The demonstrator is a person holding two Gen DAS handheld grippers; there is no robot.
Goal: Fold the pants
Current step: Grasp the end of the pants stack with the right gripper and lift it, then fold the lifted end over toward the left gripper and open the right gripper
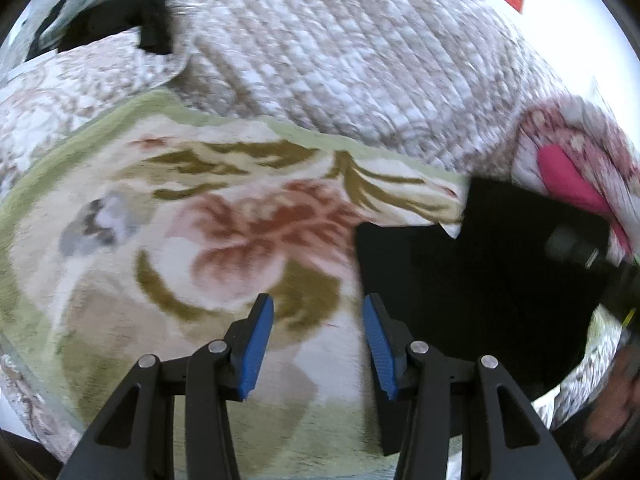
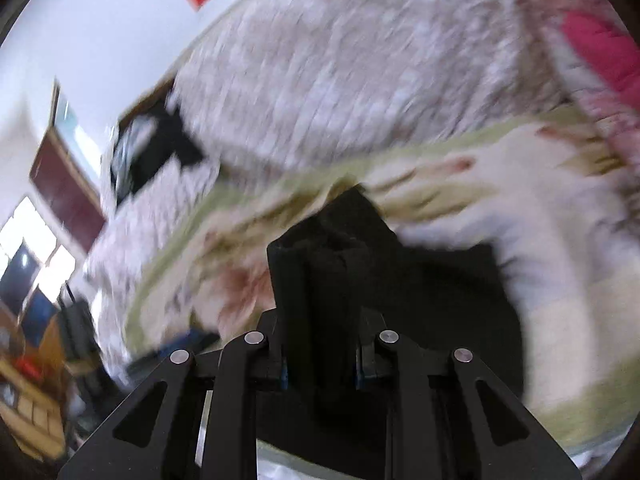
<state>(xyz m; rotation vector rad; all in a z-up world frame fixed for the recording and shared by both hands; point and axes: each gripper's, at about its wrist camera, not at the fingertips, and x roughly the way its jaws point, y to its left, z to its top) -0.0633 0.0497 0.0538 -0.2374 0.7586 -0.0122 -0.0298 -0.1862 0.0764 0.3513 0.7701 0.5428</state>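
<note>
Landmark = floral blanket [image 1: 240, 216] on the bed. Left claw [image 1: 318, 348]: jaws moderately wide, blue pads [image 1: 256, 344] bare, nothing between them, angled down over the blanket's near part. Black pants [image 1: 460, 280] lie on the blanket's right side in the left wrist view, just past the right finger, partly under a turned blanket corner. Right claw [image 2: 320, 364]: jaws narrow, clamped on a bunched fold of the pants [image 2: 320, 272], which stands up between the fingers and hides most of the pads; claw pitched down, view tilted and motion-blurred. Beyond the blanket's far edge: quilted bedspread [image 1: 340, 60]. Farther right of it, pink patterned bedding [image 1: 568, 168]. Farther left, dark clothes [image 1: 120, 16] heaped on the bedspread.
</note>
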